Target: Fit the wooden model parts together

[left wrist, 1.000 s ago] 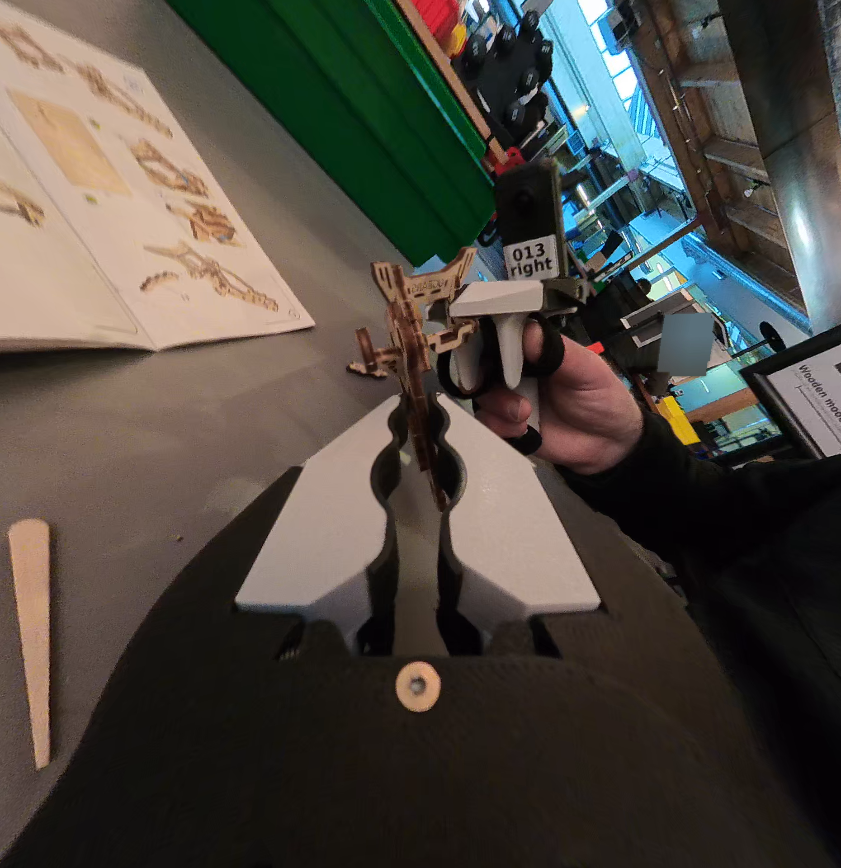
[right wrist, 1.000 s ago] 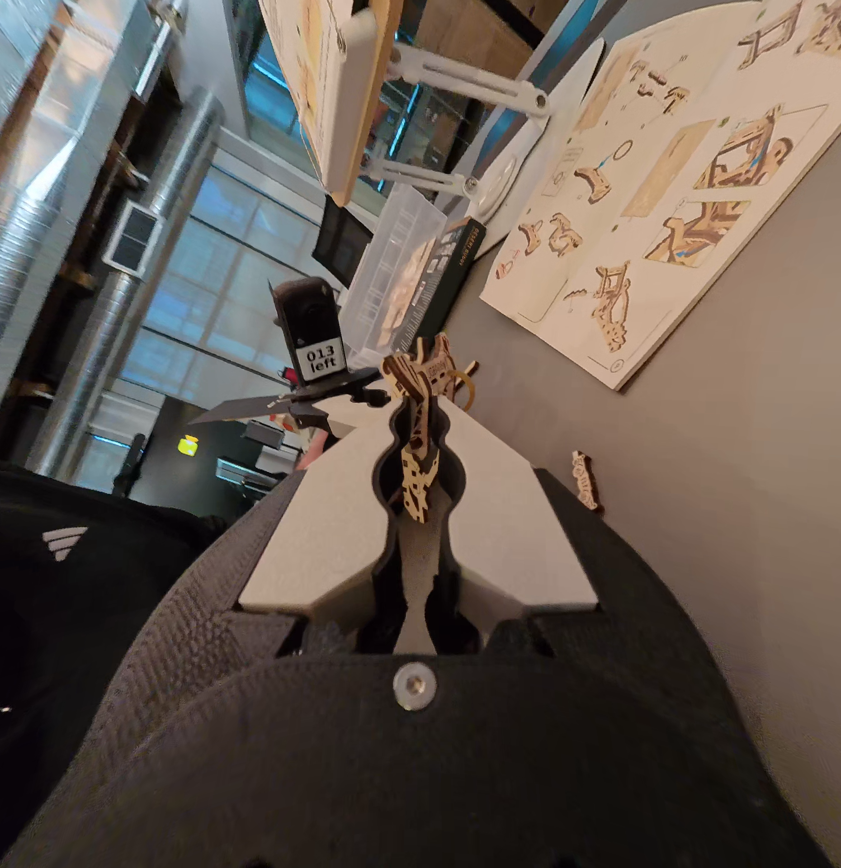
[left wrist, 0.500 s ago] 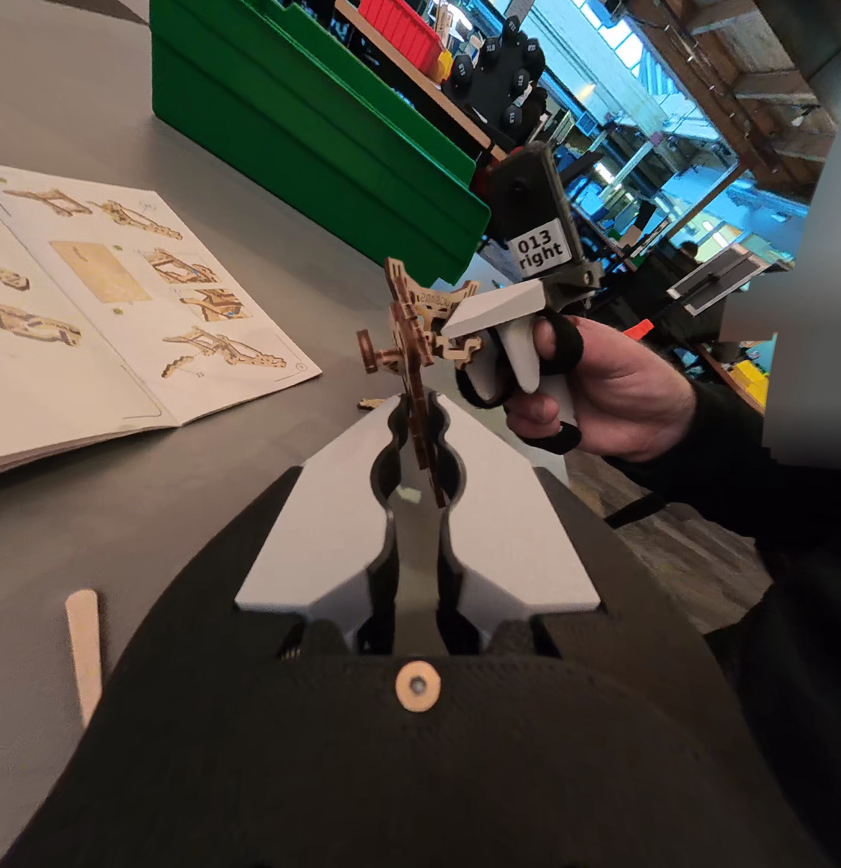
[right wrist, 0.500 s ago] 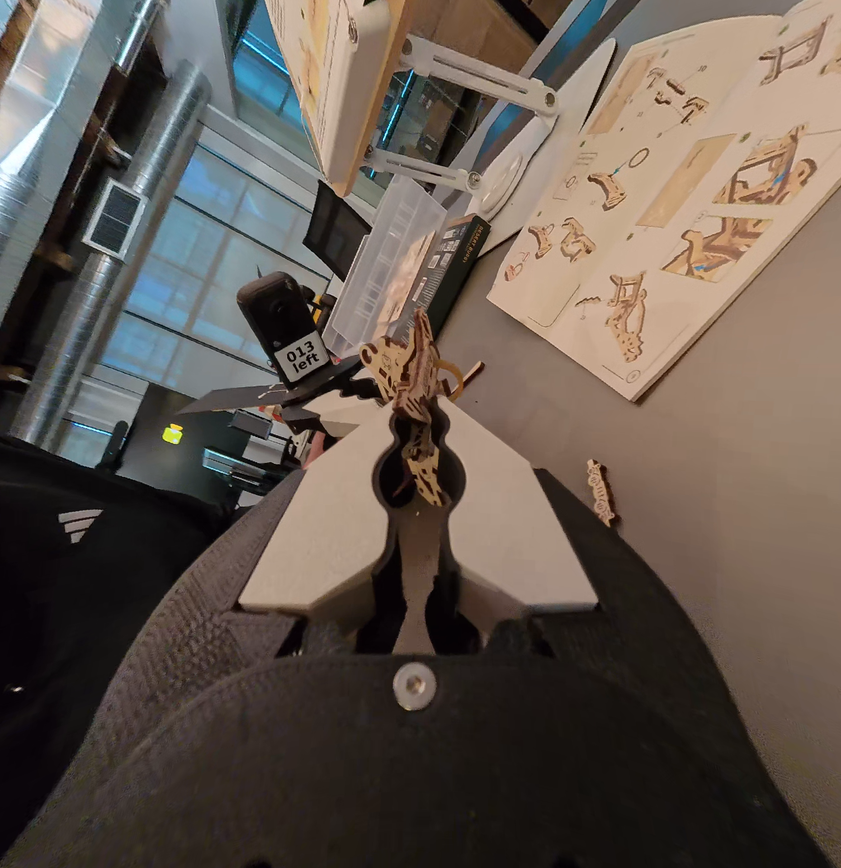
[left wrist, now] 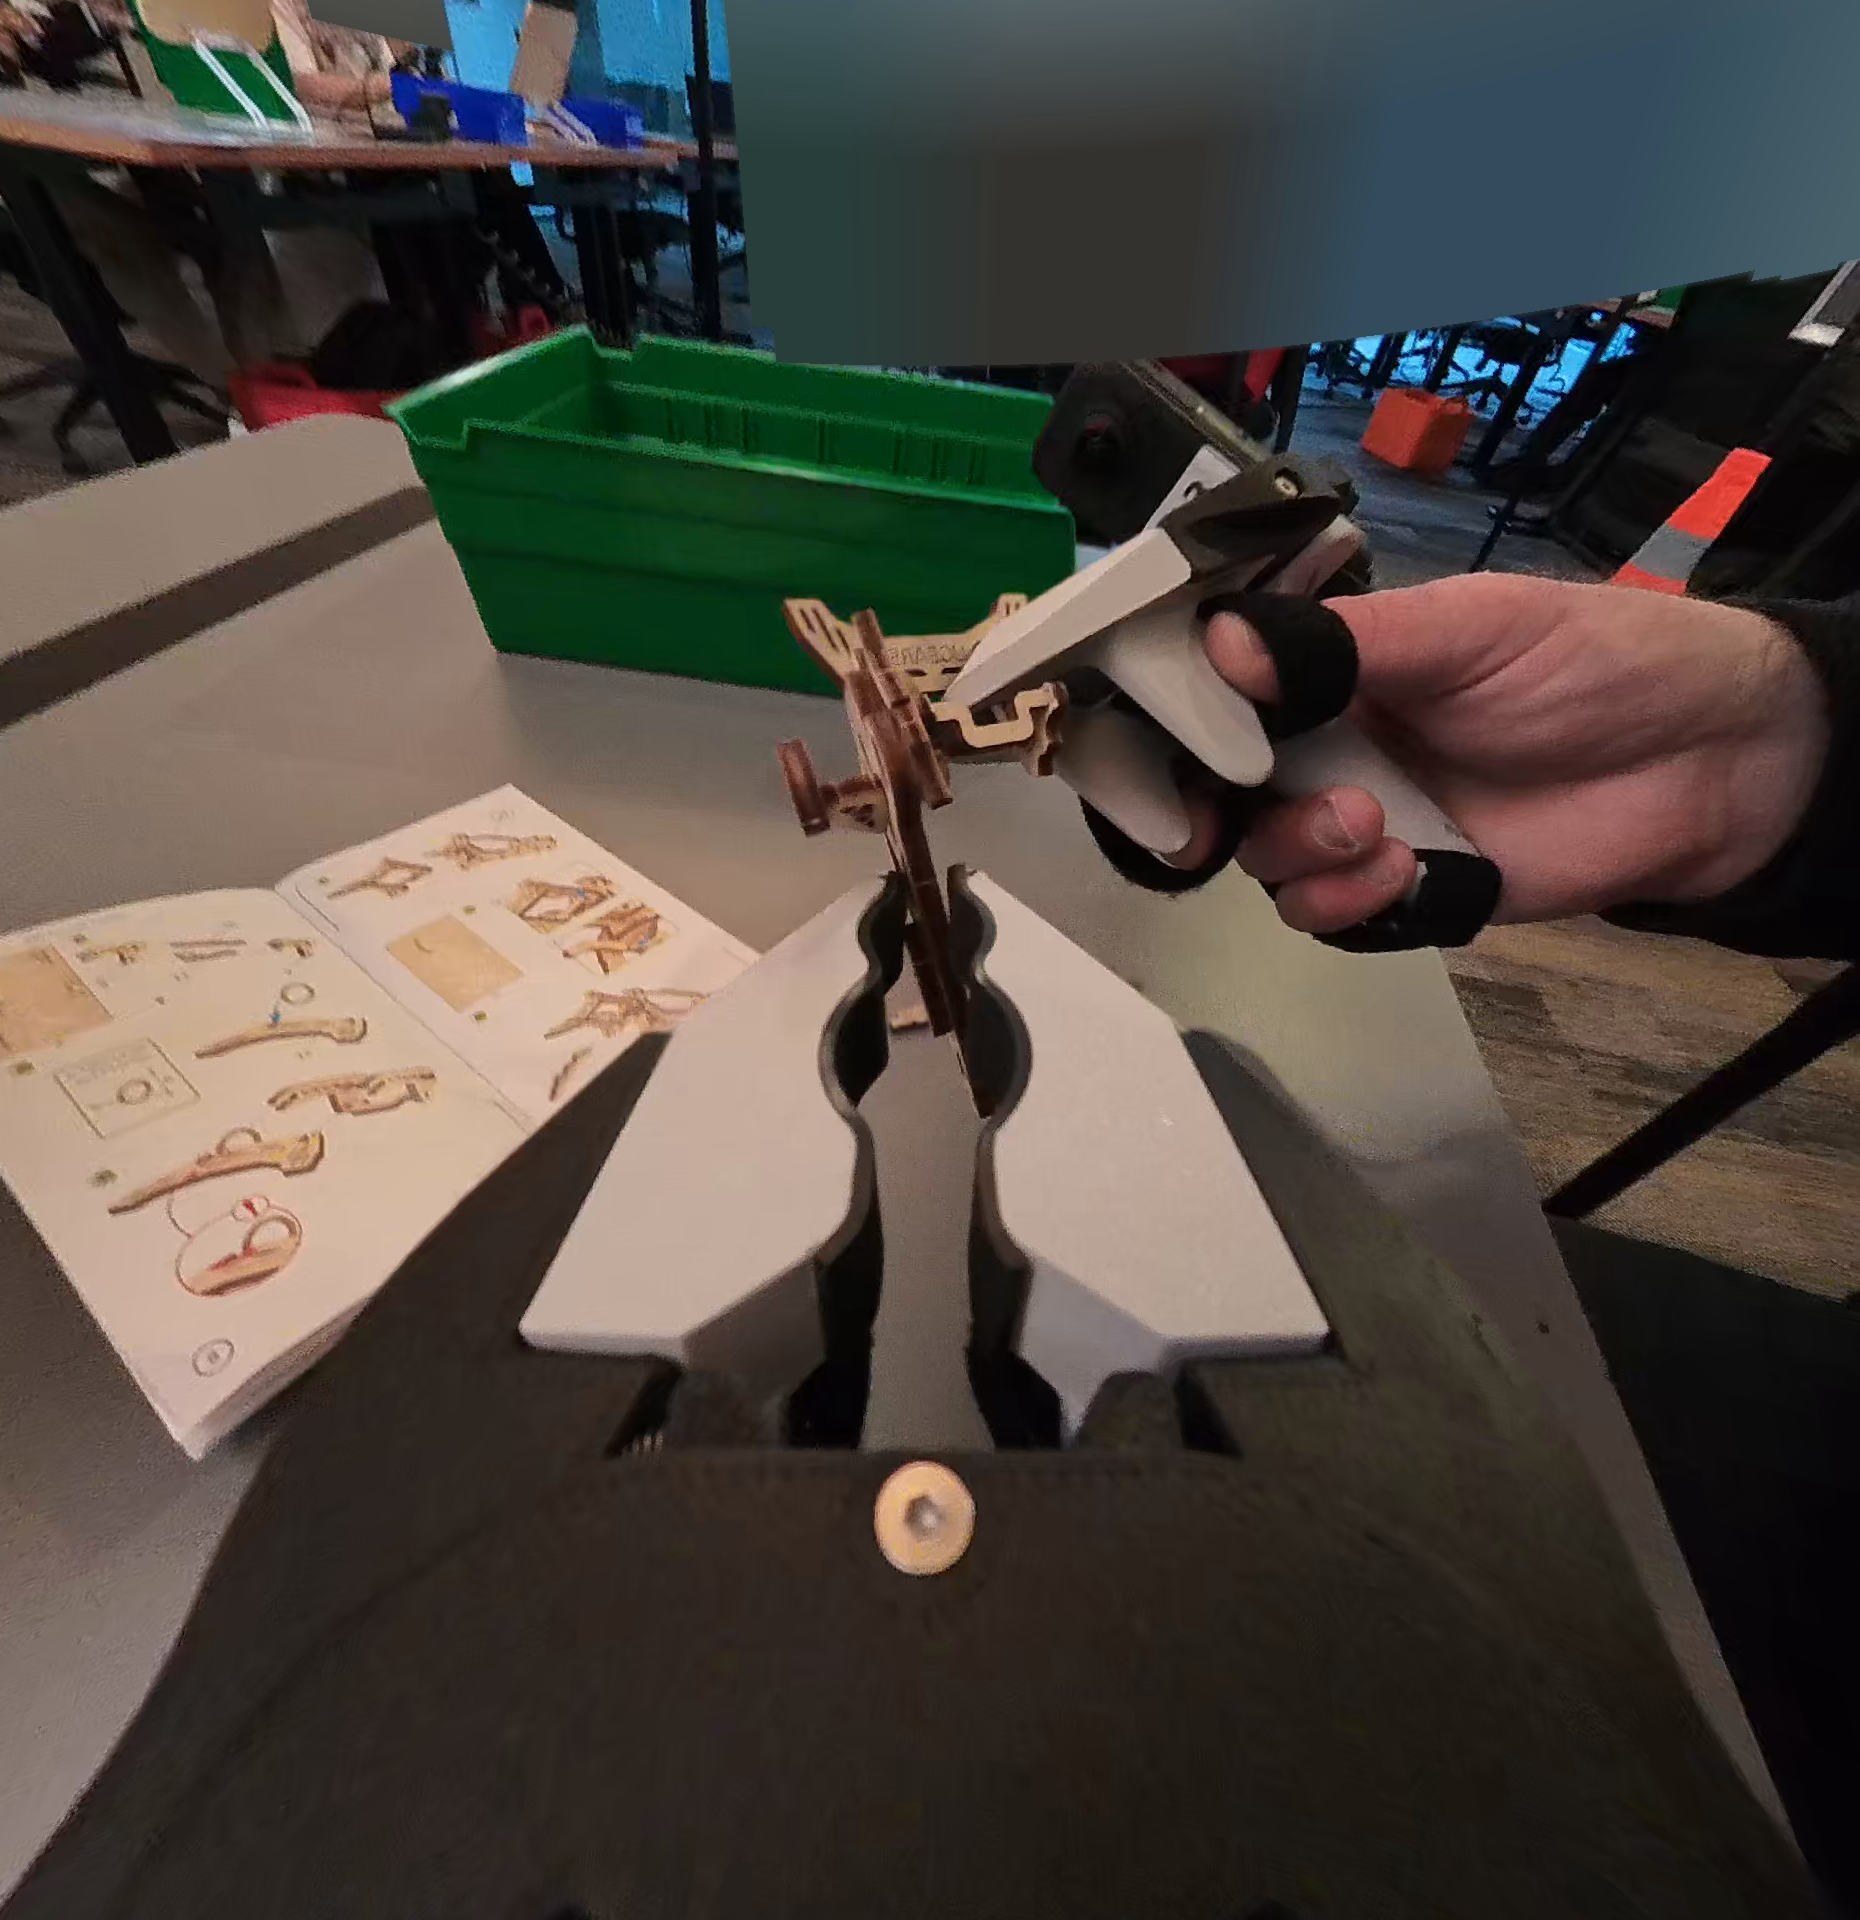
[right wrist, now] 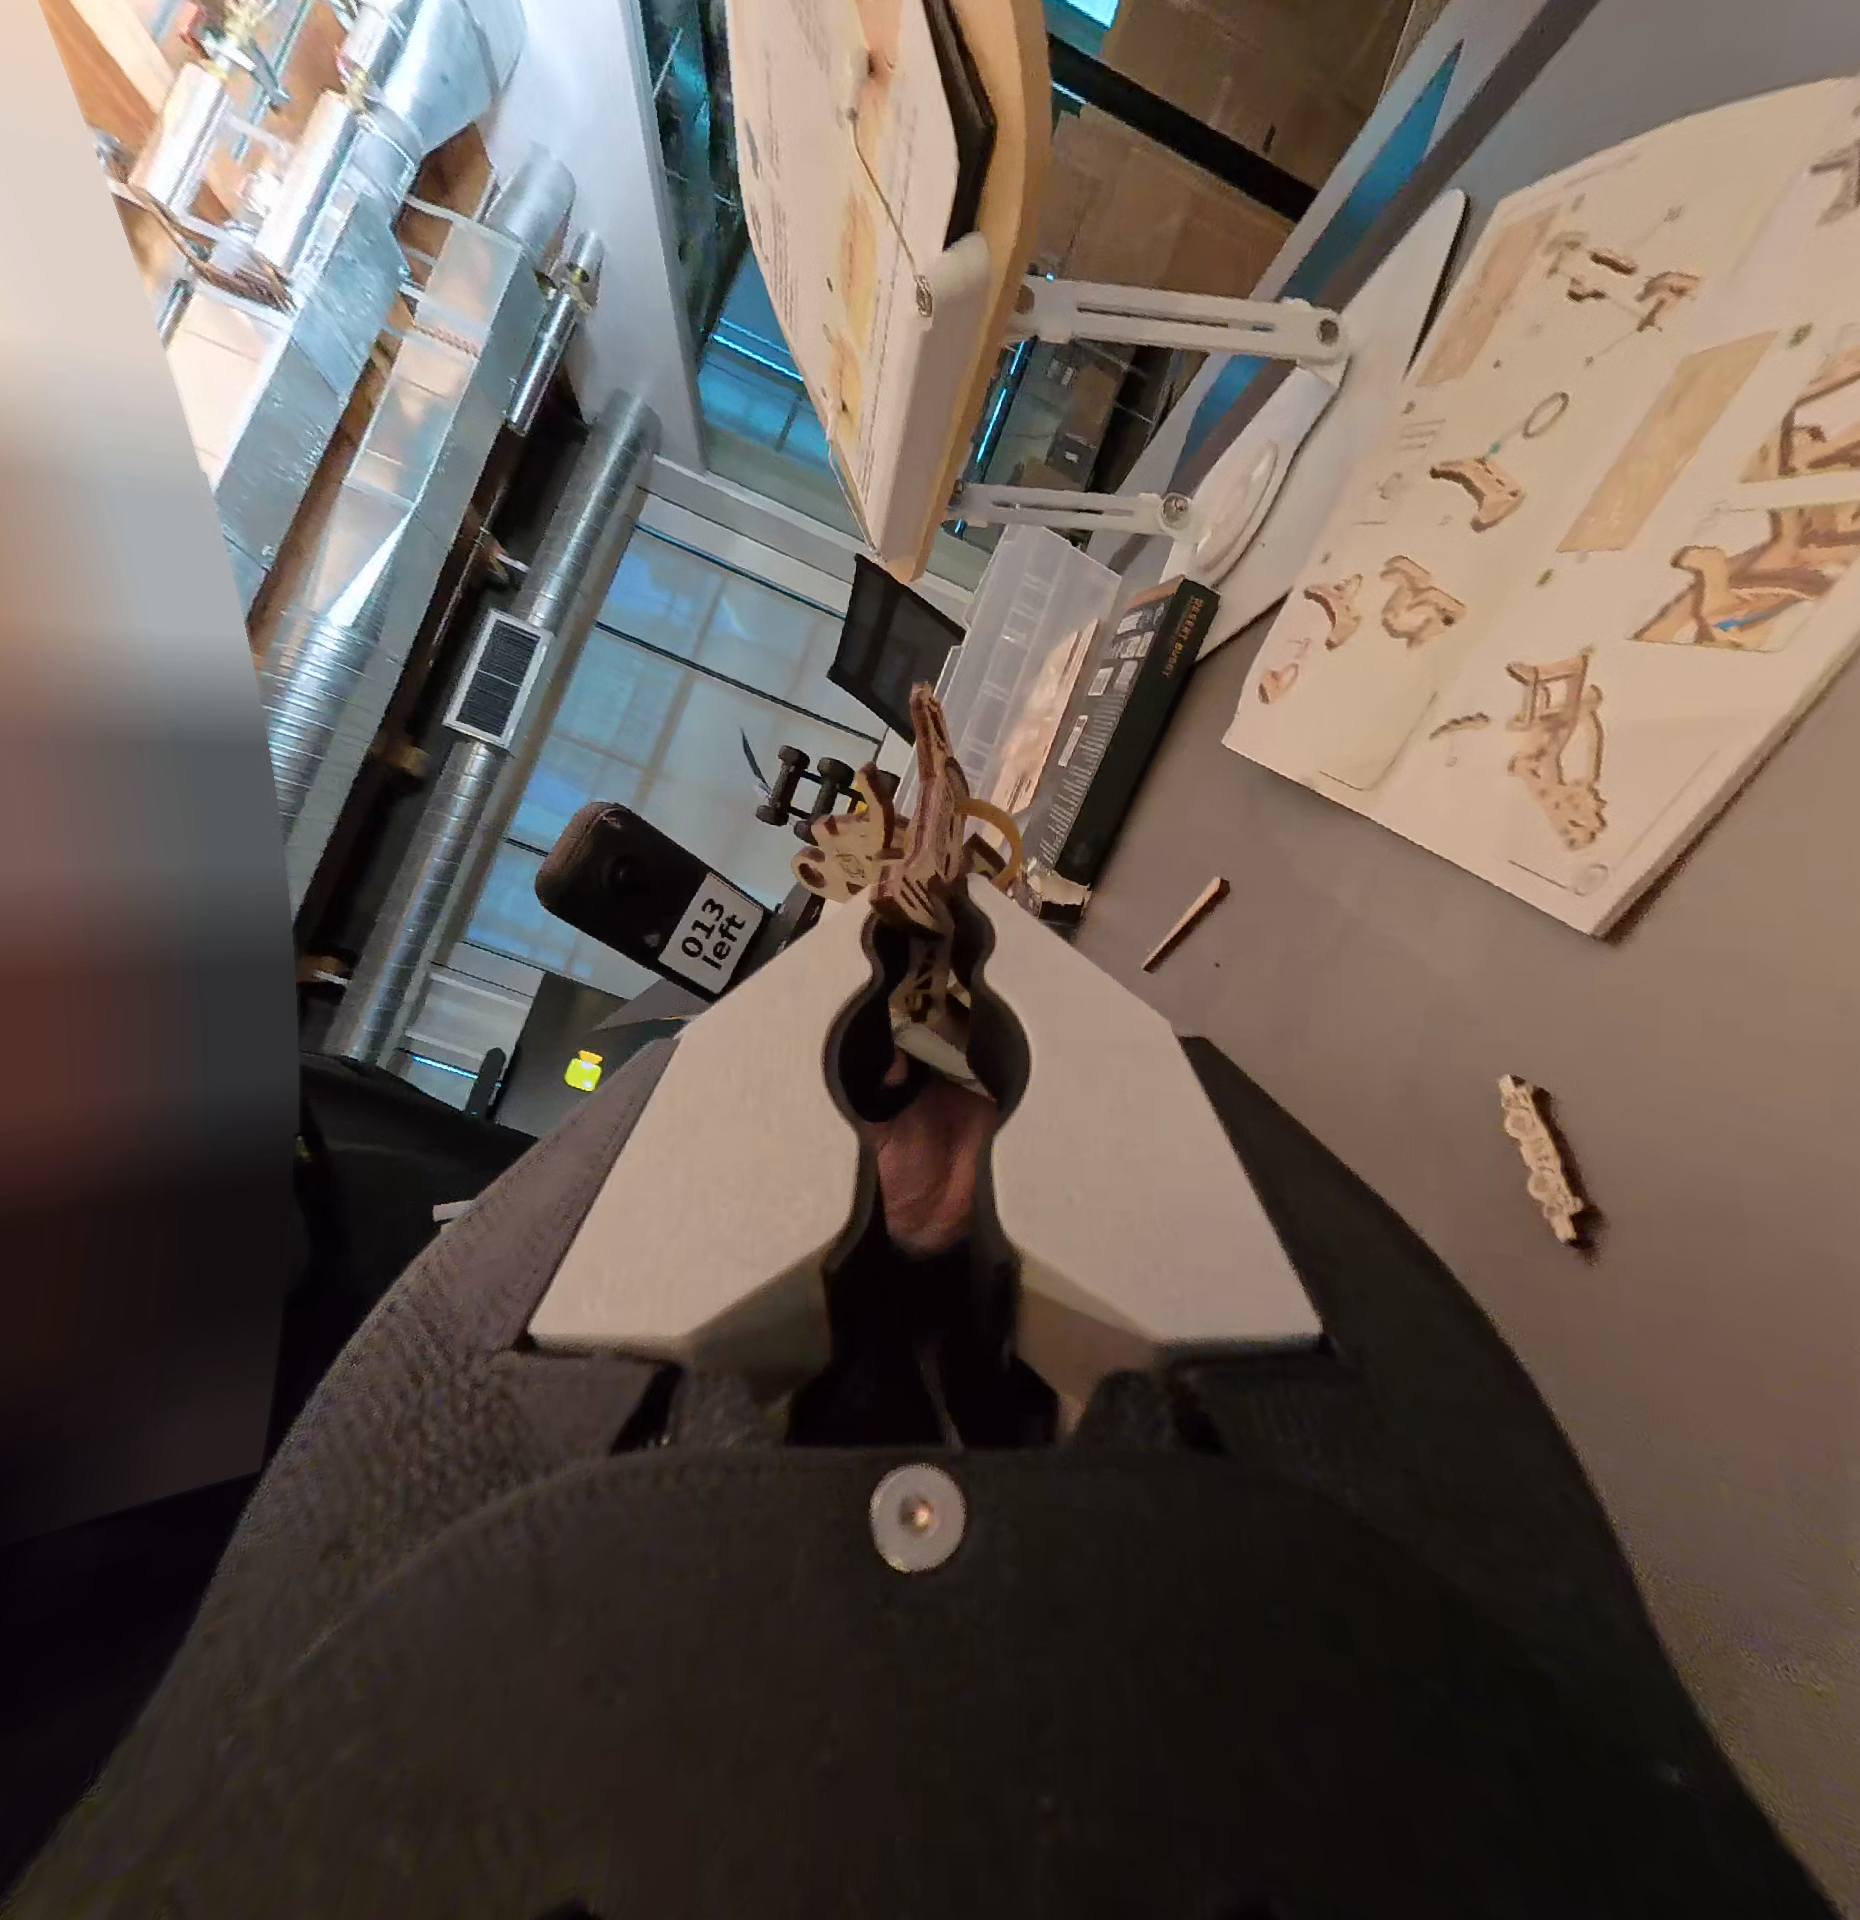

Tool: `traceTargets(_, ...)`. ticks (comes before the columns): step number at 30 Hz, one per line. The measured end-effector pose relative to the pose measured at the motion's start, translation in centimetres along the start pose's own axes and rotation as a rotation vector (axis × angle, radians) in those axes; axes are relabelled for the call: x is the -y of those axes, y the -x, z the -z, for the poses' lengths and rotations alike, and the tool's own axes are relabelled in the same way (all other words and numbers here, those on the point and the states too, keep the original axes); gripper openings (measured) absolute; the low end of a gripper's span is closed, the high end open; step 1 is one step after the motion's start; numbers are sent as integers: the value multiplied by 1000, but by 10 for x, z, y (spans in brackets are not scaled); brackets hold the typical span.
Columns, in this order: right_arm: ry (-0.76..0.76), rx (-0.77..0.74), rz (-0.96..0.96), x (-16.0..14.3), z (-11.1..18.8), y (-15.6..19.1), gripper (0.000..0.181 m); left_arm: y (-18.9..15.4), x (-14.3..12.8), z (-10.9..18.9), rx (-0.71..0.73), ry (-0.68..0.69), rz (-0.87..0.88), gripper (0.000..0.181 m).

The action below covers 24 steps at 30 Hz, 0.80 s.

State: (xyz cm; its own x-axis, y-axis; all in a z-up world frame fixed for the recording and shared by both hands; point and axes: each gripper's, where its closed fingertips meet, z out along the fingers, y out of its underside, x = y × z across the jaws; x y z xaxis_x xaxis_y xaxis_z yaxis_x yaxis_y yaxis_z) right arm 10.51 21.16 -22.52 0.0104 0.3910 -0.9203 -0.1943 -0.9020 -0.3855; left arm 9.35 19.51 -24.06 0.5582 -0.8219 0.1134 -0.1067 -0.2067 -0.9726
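Note:
A small wooden model assembly (left wrist: 884,748) of laser-cut plywood parts is held in the air between both grippers. My left gripper (left wrist: 921,899) is shut on its lower flat plate. My right gripper (left wrist: 993,691) comes in from the right, held by a hand, and is shut on a light side piece of the same assembly. In the right wrist view the right gripper (right wrist: 926,935) pinches the assembly (right wrist: 921,831) at its fingertips, with the left gripper's camera body (right wrist: 635,894) just behind. A loose wooden part (right wrist: 1544,1158) lies on the grey table to the right.
An open instruction booklet (left wrist: 282,1060) lies on the table at left, also in the right wrist view (right wrist: 1591,540). A green bin (left wrist: 739,499) stands behind the assembly. A wooden stick (right wrist: 1186,920), a dark box (right wrist: 1123,727) and a white stand (right wrist: 1165,322) are beyond. Both grippers' tips are close together, under 4 cm apart.
Both grippers have turned and lifted together with the assembly; the left view has levelled, so the bin and booklet now sit upright. Both grips hold as before.

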Motion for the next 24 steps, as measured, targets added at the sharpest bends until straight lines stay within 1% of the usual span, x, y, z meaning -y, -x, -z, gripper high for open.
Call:
traceTargets(5,-5,-4,138,14,-6,36,4,-4,27,1,-31,-111,17,5)
traceTargets(9,23,-66,286,23,-18,68,4,0,55,8,-50,-220,61,5)
traceTargets(12,51,-104,394,25,-25,91,4,4,75,15,-12,-268,-6,4)
traceTargets(14,52,-116,448,29,-28,107,4,4,91,21,-13,-312,-16,4)
traceTargets(17,65,-127,548,28,-36,134,4,4,115,30,34,-367,-93,4)
traceTargets(20,37,-161,644,36,-38,161,4,1,137,40,72,-411,-167,4)
traceTargets(22,34,-191,697,37,-39,174,4,0,152,50,90,-463,-188,5)
traceTargets(24,36,-194,725,34,-43,184,4,-3,163,57,99,-478,-211,5)
